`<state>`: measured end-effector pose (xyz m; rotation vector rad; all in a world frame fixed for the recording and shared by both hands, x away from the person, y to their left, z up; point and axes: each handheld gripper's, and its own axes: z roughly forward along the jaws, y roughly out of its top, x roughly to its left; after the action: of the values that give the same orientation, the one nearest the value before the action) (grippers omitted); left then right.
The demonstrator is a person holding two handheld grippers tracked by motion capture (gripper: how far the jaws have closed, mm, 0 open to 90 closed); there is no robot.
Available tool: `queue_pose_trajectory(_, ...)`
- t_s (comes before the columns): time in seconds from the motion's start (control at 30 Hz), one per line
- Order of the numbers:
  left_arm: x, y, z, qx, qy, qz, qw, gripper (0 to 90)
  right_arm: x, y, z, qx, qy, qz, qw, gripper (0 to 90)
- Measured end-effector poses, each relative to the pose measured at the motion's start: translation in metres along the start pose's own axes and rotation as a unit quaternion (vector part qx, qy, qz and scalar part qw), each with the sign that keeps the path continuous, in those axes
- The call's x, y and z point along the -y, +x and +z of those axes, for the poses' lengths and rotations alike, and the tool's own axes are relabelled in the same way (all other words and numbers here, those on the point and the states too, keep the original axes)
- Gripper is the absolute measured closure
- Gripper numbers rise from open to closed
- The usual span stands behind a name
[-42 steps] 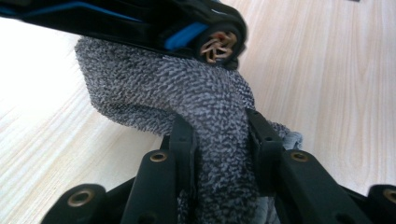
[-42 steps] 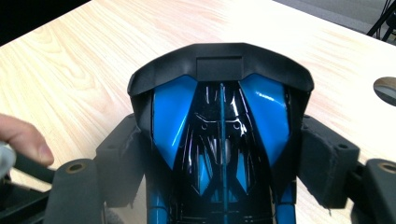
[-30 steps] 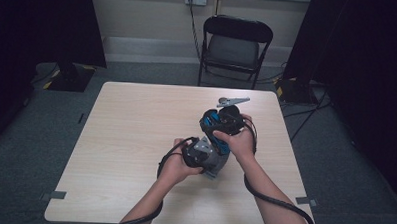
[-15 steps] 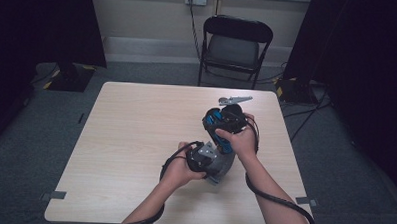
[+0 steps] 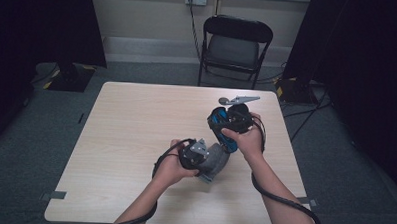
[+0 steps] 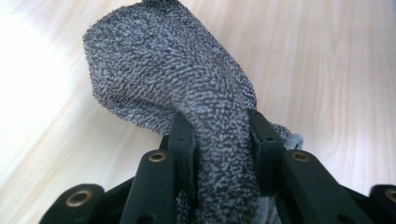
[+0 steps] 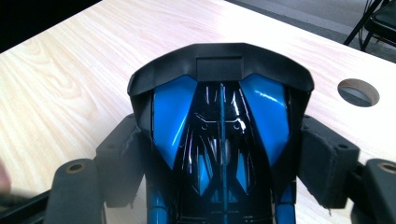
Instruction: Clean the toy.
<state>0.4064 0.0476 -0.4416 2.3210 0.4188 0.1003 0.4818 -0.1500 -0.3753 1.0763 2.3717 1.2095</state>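
From above, very little has changed over the last second. The left hand has slipped a touch toward the near edge of the table (image 5: 136, 130), and the right hand has stayed just above it, on the table's right half and closer to the right edge than the left. The grey cloth (image 5: 218, 165) in the left gripper (image 5: 207, 160) sits just beside the lower end of the blue and black toy car (image 5: 215, 123) held up in the right gripper (image 5: 225, 128). To me this looks like a slow rubbing or a pause in wiping the car, with neither hand letting go. A small round hole in the table lies near the far edge, and a folding chair (image 5: 236, 43) stands beyond it.

In the left gripper view, the left gripper (image 6: 219, 135) has its jaws drawn in narrow, pinching a bunched fold of the cloth (image 6: 168, 70). The rest of the cloth rises up ahead of the jaws, over the pale wood (image 6: 336, 60).

In the right gripper view, the right gripper (image 7: 224, 158) has its jaws set wide, but they are not free. Both pads press against the flanks of the toy car (image 7: 219, 70), whose glossy body stands between them. The round hole (image 7: 357, 92) shows off to one side.
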Motion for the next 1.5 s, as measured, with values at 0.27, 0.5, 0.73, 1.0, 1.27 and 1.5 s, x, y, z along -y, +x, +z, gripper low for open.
queue_pose_trajectory(0.27, 0.006, 0.024, -0.025, -0.034, -0.014, -0.035, 0.9987, 67.2, 0.011, 0.003, -0.007, -0.013, -0.001, -0.016, 0.9998, 25.4)
queue_pose_trajectory(0.5, 0.007, 0.035, -0.035, -0.054, -0.027, -0.052, 0.9968, 67.6, 0.024, 0.004, -0.009, -0.024, 0.0, -0.02, 0.9995, 25.4)
queue_pose_trajectory(0.73, 0.005, 0.039, -0.038, -0.063, -0.035, -0.06, 0.9956, 67.6, 0.036, 0.01, -0.009, -0.025, 0.001, -0.033, 0.9991, 25.4)
queue_pose_trajectory(1.0, 0.002, 0.04, -0.034, -0.069, -0.033, -0.061, 0.9952, 67.8, 0.048, 0.015, -0.005, -0.025, 0.006, -0.045, 0.9987, 25.4)
queue_pose_trajectory(1.27, -0.002, 0.039, -0.029, -0.065, -0.039, -0.061, 0.9953, 67.7, 0.051, 0.027, 0.0, -0.034, 0.01, -0.065, 0.9973, 25.4)
queue_pose_trajectory(1.5, -0.007, 0.033, -0.026, -0.057, -0.034, -0.044, 0.9968, 67.7, 0.047, 0.032, 0.005, -0.035, 0.01, -0.067, 0.9971, 25.4)
